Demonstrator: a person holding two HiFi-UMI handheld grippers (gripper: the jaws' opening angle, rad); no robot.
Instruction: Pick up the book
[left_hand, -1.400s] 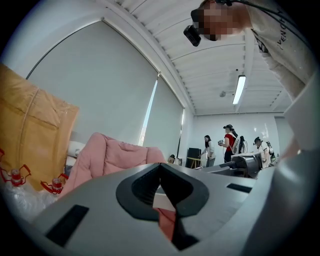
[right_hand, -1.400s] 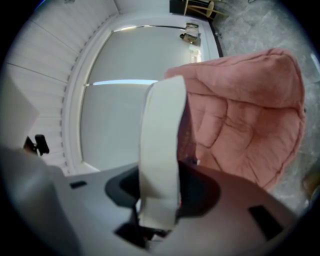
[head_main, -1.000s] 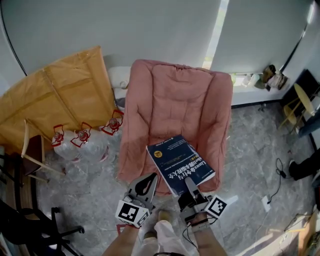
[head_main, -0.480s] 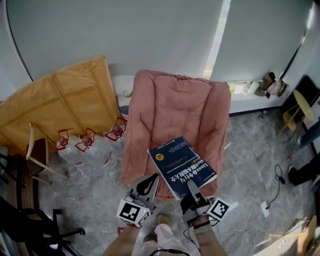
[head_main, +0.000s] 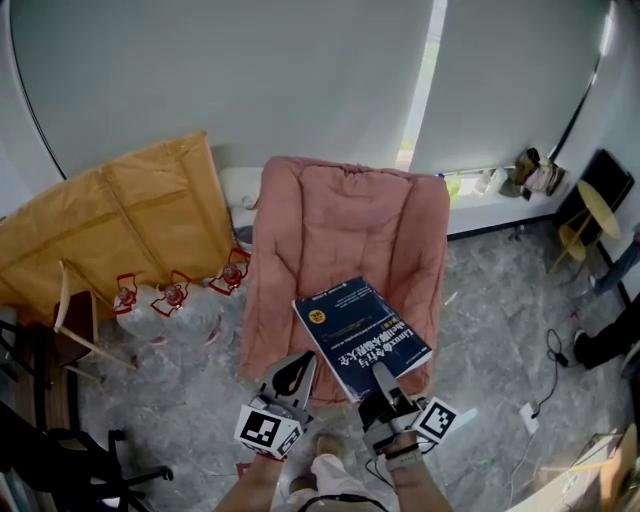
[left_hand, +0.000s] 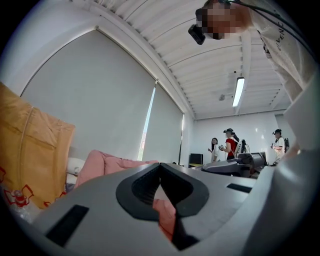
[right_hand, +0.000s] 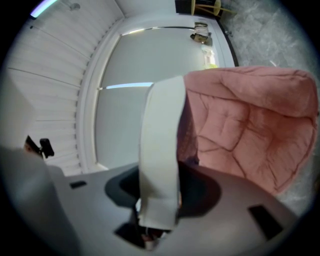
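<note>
The book, clamped by its edge in the right gripper while the left gripper is closed and empty, looks mid-lift and next needs a steady, level hold.

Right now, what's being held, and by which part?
Right gripper clamps the blue book by its near edge; left gripper holds nothing.

The left hand-held gripper and the right hand-held gripper are grey with dark-lined jaws. Each carries a white cube with black square markers. Between the cubes show pale trousers and a thin black cable.
</note>
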